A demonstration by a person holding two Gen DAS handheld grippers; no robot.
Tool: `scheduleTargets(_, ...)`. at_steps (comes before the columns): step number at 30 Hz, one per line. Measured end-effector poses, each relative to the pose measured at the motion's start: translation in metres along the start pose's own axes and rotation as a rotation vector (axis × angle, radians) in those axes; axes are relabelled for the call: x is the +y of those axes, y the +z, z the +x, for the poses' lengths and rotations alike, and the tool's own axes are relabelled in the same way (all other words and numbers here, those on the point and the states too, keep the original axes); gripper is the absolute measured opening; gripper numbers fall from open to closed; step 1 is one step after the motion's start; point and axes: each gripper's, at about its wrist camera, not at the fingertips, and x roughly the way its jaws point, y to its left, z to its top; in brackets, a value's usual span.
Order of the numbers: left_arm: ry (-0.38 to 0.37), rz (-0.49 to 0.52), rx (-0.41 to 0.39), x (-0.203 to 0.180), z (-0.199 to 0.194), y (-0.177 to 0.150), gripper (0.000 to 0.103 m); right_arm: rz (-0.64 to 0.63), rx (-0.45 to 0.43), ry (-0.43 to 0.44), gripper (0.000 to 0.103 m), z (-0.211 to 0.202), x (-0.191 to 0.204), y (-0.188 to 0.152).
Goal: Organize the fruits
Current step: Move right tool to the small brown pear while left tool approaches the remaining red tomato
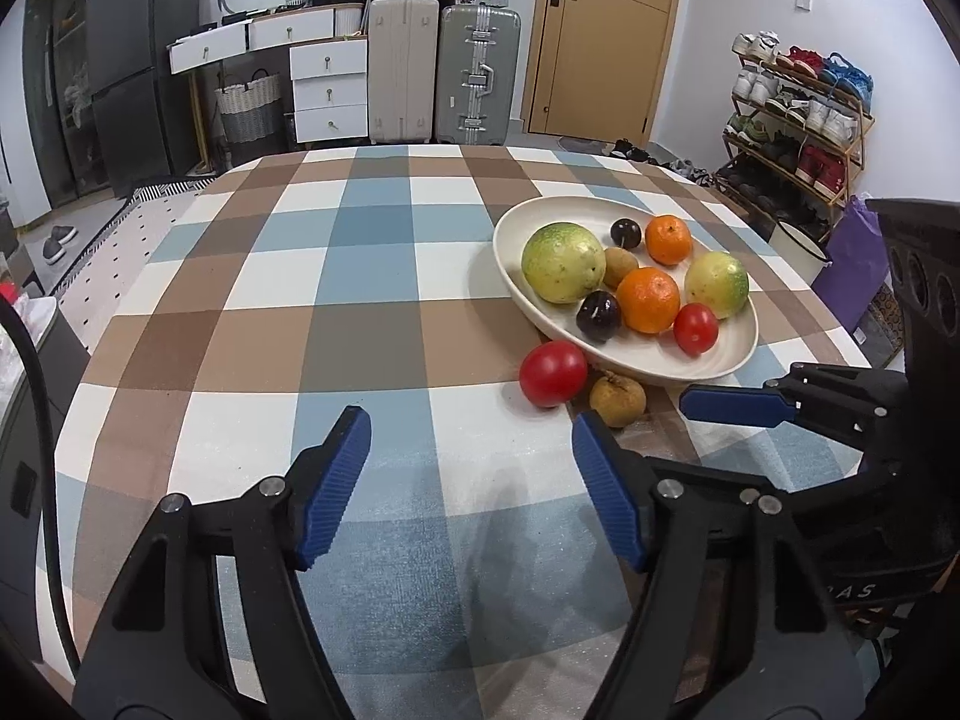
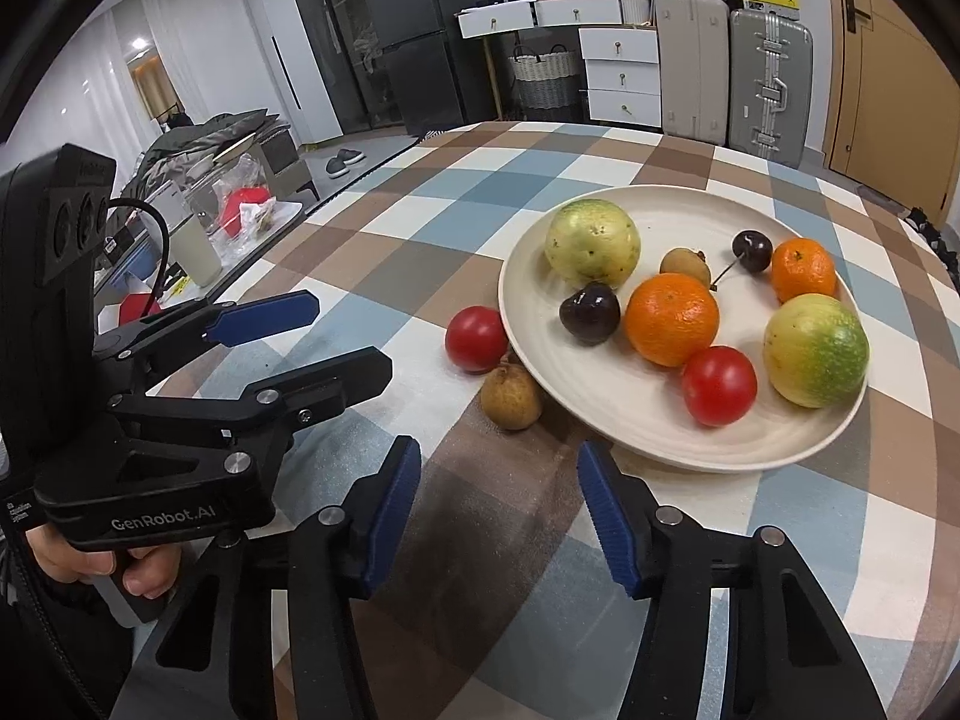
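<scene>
A white plate (image 1: pixel 690 360) (image 2: pixel 660 444) on the checked tablecloth holds several fruits: two green-yellow guavas, two oranges, two dark cherries, a brown longan and a red tomato (image 2: pixel 718 384). Beside the plate's near left rim lie a red tomato (image 1: pixel 552 373) (image 2: pixel 476 339) and a brown longan (image 1: pixel 617 400) (image 2: pixel 510 397), both on the cloth. My left gripper (image 1: pixel 471 480) is open and empty, low over the cloth, short and left of these two. My right gripper (image 2: pixel 498 504) is open and empty, just short of the brown longan.
The checked table (image 1: pixel 360 276) stretches far and left. Suitcases (image 1: pixel 444 72), white drawers and a door stand behind. A shoe rack (image 1: pixel 798 120) is at the right. A cluttered side table (image 2: pixel 228 222) lies left of the table.
</scene>
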Motion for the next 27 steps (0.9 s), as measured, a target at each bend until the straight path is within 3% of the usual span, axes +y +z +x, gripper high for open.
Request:
scheduleTargets(14, -0.002, -0.025, -0.003, 0.018, -0.003, 0.001, 0.066, -0.009, 0.009, -0.032, 0.053, 0.014, 0.011, 0.006)
scheduleTargets(27, 0.001, -0.039, -0.004, 0.025, -0.003, 0.0, 0.065, 0.008, 0.018, -0.106, 0.036, 0.025, 0.011, 0.012)
